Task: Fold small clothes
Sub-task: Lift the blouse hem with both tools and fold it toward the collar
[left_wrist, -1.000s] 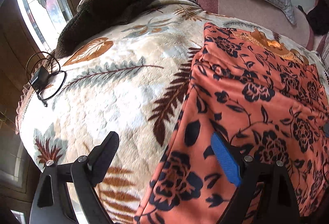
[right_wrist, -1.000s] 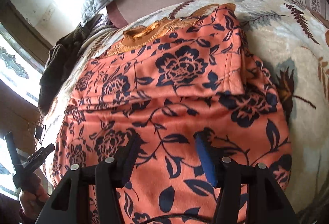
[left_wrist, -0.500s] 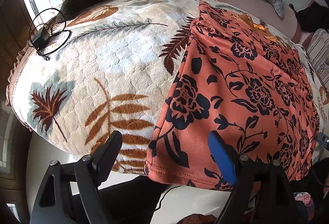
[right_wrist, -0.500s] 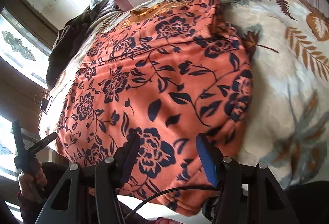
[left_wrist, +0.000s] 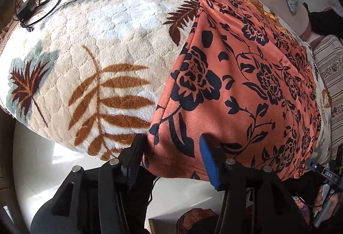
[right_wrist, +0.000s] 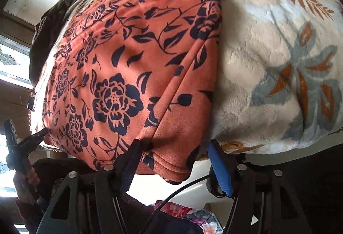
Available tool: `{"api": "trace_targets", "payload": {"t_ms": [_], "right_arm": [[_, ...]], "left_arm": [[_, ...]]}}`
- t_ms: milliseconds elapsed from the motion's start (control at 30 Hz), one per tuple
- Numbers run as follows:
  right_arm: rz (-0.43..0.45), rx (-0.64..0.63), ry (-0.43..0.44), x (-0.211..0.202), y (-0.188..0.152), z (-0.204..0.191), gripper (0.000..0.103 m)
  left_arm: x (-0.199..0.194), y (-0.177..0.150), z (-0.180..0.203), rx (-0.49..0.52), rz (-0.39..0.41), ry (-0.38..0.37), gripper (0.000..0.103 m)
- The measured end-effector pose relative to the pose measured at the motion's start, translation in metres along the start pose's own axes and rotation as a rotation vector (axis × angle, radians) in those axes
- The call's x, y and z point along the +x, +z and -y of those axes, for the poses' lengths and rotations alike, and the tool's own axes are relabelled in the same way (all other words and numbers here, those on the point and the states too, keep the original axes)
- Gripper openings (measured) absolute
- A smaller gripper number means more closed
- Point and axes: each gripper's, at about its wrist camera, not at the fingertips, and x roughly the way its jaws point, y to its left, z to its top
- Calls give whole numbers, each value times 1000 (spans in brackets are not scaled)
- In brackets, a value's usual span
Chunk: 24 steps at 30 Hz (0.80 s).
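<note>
The orange garment (left_wrist: 246, 92) with a dark navy flower-and-vine print lies spread flat on the leaf-patterned fleece blanket (left_wrist: 103, 45), running lengthwise up it. Its stitched hem hangs slightly over the blanket's near edge. Gold-orange trim shows at the garment's far end, near the blanket's far edge.

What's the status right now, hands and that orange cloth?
Left hand-held gripper open, straddling garment hem corner. Right hand-held gripper open at the other hem corner. Garment flat on blanket, hem overhanging the edge. Nothing in the way.
</note>
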Motion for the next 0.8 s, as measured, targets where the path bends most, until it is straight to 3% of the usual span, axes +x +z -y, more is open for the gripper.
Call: {"api": "trace_targets", "payload": {"t_ms": [100,133,200,233,267,433,500,533,567,667,700,733,767,800], "right_arm": [[-19,72,59,10,-2,1,67],[-15,81,70,10,-3,1,62],[3,48,57,5,-4,-3,46],[16,32,63,0,-4,-6,30],[31,25,67,-6,-3,-8,26],[4,85,96,-17,4,-1,30],[-13,116,116,-14,6,3,38],[-13,147,145,-14,6,8,64],[0,182,187,-15,4,12,79],[34,216,229,-14,6,13,79],[37,209,217,-12,8,12,79],[27,206,189,-8,9,13,75],[4,207,157,-2,10,14,56],[-15,192,108,3,10,13,46]], "left_arm": [[0,0,3,18,9,-8,54],[-2,-1,4,22,15,-21,42],[0,-1,6,23,16,-26,21],[0,-1,3,15,18,-37,16],[-1,-1,1,3,20,-59,14],[-2,3,-6,-28,11,-103,12],[1,4,-7,-28,-6,-114,26],[1,4,-6,-22,-10,-123,35],[2,4,-4,-10,-11,-127,37],[3,2,7,43,-4,-91,37],[3,1,9,51,-1,-82,33],[4,2,10,55,-1,-78,20],[4,2,10,53,-1,-82,13],[3,3,10,47,-2,-99,10]]}}
